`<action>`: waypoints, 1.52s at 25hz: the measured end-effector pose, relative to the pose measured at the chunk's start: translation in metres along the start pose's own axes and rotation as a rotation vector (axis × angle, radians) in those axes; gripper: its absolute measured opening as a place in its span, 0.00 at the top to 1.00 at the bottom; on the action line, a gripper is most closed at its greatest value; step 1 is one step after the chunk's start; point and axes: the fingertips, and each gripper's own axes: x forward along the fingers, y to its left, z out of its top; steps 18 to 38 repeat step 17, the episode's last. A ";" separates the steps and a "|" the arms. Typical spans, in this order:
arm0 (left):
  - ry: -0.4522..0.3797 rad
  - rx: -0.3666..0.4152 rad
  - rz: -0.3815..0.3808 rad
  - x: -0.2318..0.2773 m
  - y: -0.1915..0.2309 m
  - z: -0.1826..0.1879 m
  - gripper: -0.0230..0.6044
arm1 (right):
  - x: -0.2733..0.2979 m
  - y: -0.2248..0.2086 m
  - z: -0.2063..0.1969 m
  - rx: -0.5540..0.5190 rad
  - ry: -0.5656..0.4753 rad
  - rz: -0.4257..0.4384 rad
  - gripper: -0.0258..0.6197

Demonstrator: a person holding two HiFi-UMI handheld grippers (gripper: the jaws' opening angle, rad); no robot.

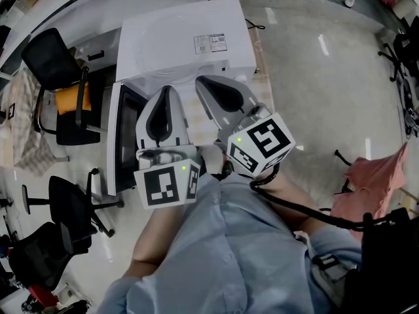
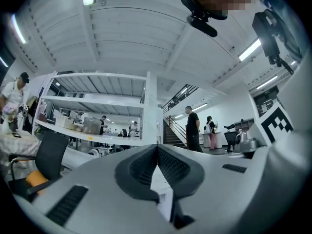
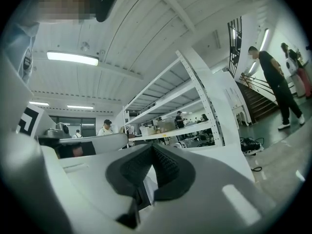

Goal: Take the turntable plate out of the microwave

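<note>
A white microwave [image 1: 186, 44] stands below me in the head view, with its door [image 1: 123, 136] swung open to the left. The turntable plate is hidden from every view. My left gripper [image 1: 165, 91] is held over the microwave's front edge, with its dark pads [image 2: 141, 167] meeting at the tip [image 2: 157, 146] and nothing between them. My right gripper [image 1: 204, 81] sits beside it, tilted. It is shut [image 3: 152, 146] and also empty. Both gripper views look level across the room, over the microwave's top.
Black office chairs [image 1: 65, 90] [image 1: 72, 205] stand left of the microwave, and a pink cloth [image 1: 370, 182] lies at the right. White shelving [image 2: 97, 106] [image 3: 195, 111], stairs [image 2: 173, 133] and several standing people [image 2: 193, 128] fill the room beyond.
</note>
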 end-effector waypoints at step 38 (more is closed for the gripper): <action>0.011 -0.002 0.006 0.009 0.003 -0.005 0.95 | 0.007 -0.008 -0.001 0.022 -0.009 0.010 0.96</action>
